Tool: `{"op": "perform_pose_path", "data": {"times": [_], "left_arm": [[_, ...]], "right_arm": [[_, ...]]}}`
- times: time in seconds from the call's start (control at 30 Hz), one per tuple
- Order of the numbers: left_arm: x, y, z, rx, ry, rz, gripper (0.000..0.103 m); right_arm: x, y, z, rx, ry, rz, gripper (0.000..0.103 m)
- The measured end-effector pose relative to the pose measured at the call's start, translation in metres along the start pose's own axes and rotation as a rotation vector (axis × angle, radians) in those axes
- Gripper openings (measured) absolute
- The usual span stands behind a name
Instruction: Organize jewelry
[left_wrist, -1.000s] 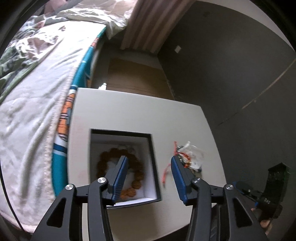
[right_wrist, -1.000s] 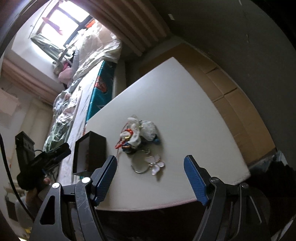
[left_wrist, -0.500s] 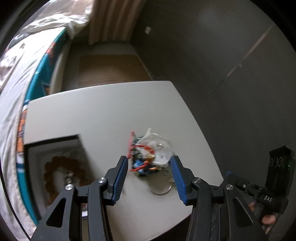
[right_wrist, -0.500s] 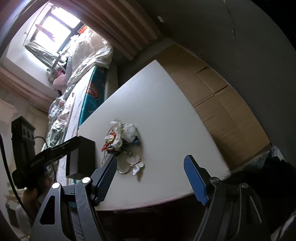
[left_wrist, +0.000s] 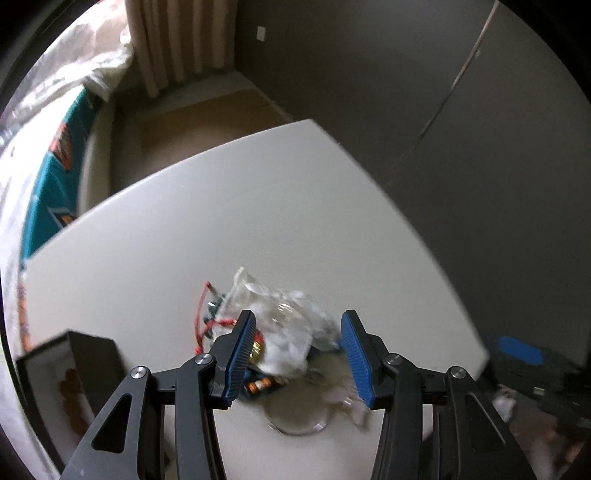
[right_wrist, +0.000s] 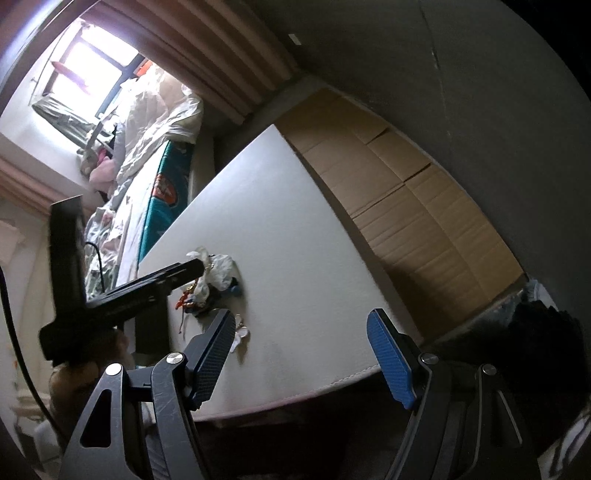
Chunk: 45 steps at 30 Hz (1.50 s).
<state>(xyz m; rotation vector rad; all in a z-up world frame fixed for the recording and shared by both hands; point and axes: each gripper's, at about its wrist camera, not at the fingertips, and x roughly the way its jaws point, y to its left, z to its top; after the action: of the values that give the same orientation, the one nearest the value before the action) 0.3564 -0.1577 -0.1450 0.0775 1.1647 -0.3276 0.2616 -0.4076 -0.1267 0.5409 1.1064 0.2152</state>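
In the left wrist view the left gripper (left_wrist: 297, 350) hovers with half-open, empty jaws above the jewelry pile (left_wrist: 273, 332) on the white table (left_wrist: 229, 221), the box (left_wrist: 70, 373) at its left, and in the right wrist view the right gripper (right_wrist: 301, 354) holds wide, empty jaws over the table edge, the pile (right_wrist: 212, 280) farther left.
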Motion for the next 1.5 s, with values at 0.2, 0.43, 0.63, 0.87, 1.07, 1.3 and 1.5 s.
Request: {"op": "perform_pose_path", "data": {"times": [0.2, 0.43, 0.63, 0.87, 1.07, 1.3, 1.5], "left_arm": [[0.013, -0.001, 0.000, 0.015, -0.005, 0.067, 0.005], [-0.027, 0.031, -0.002, -0.070, -0.095, -0.048, 0.000], [-0.059, 0.056, -0.003, -0.132, -0.145, -0.105, 0.000], [-0.093, 0.071, -0.009, -0.163, -0.202, -0.125, 0.000], [-0.118, 0.088, -0.026, -0.200, -0.237, -0.102, 0.000], [-0.135, 0.114, -0.043, -0.249, -0.262, -0.076, 0.000], [-0.148, 0.136, -0.060, -0.294, -0.279, -0.061, 0.000]], "right_arm": [[0.006, 0.004, 0.003, -0.008, 0.014, -0.007, 0.075], [0.022, 0.026, 0.005, -0.041, 0.045, 0.029, 0.075], [0.035, 0.050, 0.005, -0.086, 0.069, 0.072, 0.075], [0.055, 0.082, 0.011, -0.137, 0.113, 0.109, 0.074], [0.081, 0.107, 0.021, -0.174, 0.157, 0.070, 0.054], [0.115, 0.116, 0.037, -0.176, 0.203, -0.016, 0.040], [0.139, 0.121, 0.043, -0.197, 0.240, -0.101, 0.027]]}}
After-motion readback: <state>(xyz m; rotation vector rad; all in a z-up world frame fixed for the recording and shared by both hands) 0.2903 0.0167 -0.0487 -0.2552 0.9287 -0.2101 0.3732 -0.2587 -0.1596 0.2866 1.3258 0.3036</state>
